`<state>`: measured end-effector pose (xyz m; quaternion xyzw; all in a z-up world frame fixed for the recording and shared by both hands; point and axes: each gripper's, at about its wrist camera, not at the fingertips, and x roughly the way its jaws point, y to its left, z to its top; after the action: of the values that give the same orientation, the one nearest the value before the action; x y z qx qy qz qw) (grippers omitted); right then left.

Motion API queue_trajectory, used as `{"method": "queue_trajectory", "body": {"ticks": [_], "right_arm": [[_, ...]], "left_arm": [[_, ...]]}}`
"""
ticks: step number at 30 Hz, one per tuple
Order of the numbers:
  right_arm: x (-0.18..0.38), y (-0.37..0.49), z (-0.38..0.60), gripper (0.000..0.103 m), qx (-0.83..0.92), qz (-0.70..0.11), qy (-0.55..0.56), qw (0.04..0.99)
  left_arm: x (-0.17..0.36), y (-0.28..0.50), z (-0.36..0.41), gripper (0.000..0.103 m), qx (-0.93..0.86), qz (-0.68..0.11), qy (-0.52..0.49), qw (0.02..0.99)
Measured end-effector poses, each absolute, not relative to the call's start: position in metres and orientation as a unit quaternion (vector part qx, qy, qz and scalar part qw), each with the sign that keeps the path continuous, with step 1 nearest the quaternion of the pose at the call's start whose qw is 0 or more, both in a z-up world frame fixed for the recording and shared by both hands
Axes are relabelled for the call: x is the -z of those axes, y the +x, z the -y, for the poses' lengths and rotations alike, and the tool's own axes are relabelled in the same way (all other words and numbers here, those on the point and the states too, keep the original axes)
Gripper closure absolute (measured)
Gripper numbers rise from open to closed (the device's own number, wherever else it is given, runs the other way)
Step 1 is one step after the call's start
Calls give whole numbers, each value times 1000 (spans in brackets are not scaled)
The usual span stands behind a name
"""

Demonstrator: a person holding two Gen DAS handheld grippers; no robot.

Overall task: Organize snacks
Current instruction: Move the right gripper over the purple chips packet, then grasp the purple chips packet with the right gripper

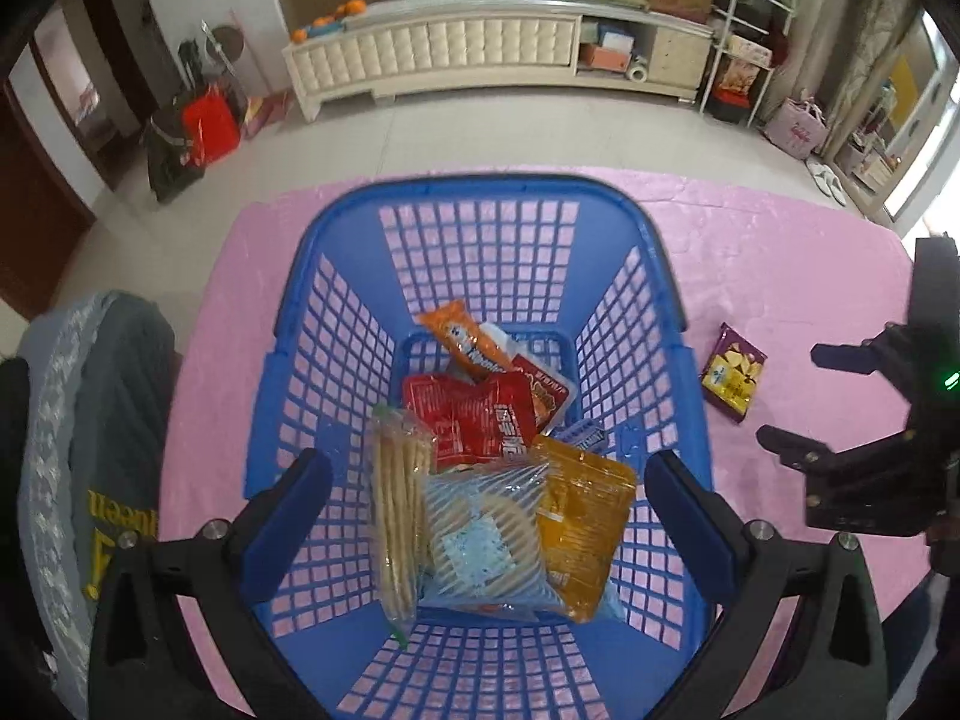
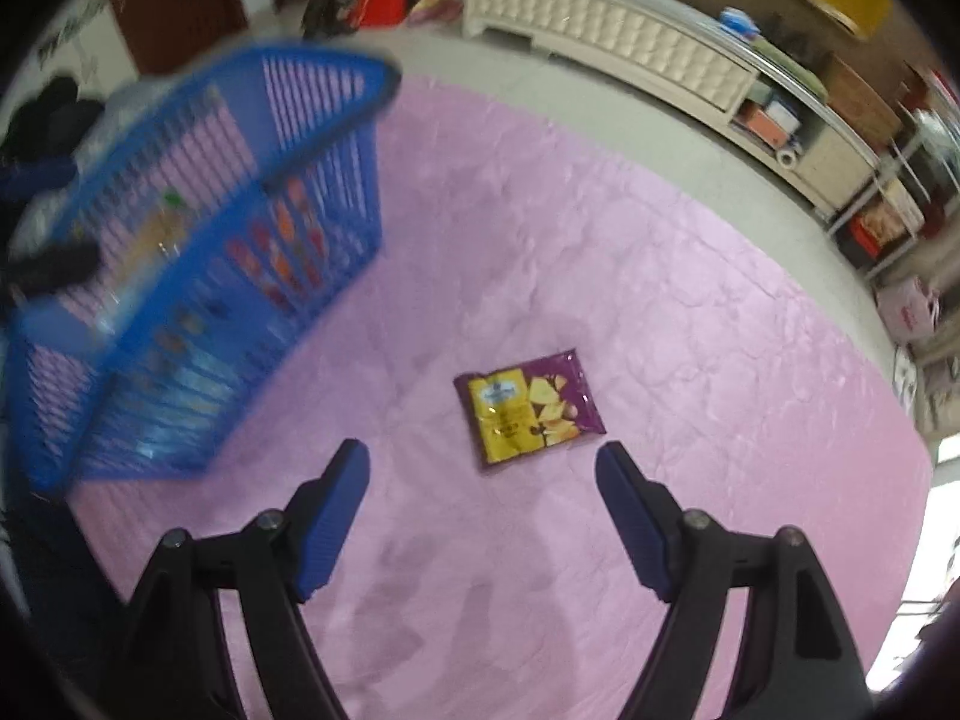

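Snacks fill the bottom of the blue basket (image 1: 480, 228) that stands on the pink-covered table (image 1: 750, 252): an orange packet (image 1: 468, 345), a red packet (image 1: 474, 420), a clear sleeve of crackers (image 1: 399, 516), a blue-striped bag (image 1: 486, 534) and a yellow pouch (image 1: 582, 516), all overlapping. Your left tongs (image 1: 489, 510) hover over the basket, spread wide and holding nothing. One purple-and-yellow snack packet (image 2: 528, 414) lies flat on the table outside the basket, just to its right and apart from it. Your right tongs (image 2: 483, 474) hang above the cloth near that packet, their blue pads (image 2: 336, 504) wide apart and empty, not touching it; the packet sits just ahead of the gap between them
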<state>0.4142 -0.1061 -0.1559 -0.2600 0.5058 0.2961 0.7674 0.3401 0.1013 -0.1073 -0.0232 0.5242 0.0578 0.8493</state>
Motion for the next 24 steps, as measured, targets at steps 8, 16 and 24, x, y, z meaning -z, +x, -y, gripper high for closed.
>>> {"method": "queue_trajectory", "body": {"ticks": [8, 16, 24], "right_arm": [[195, 455, 116, 22, -312, -534, -238, 749], [210, 472, 111, 21, -333, -537, -243, 736], [211, 459, 116, 23, -361, -506, -256, 741]], "left_arm": [[126, 357, -109, 0, -61, -539, -48, 839], [134, 375, -109, 0, -66, -542, -52, 836], [140, 386, -111, 0, -50, -542, -65, 836]]}}
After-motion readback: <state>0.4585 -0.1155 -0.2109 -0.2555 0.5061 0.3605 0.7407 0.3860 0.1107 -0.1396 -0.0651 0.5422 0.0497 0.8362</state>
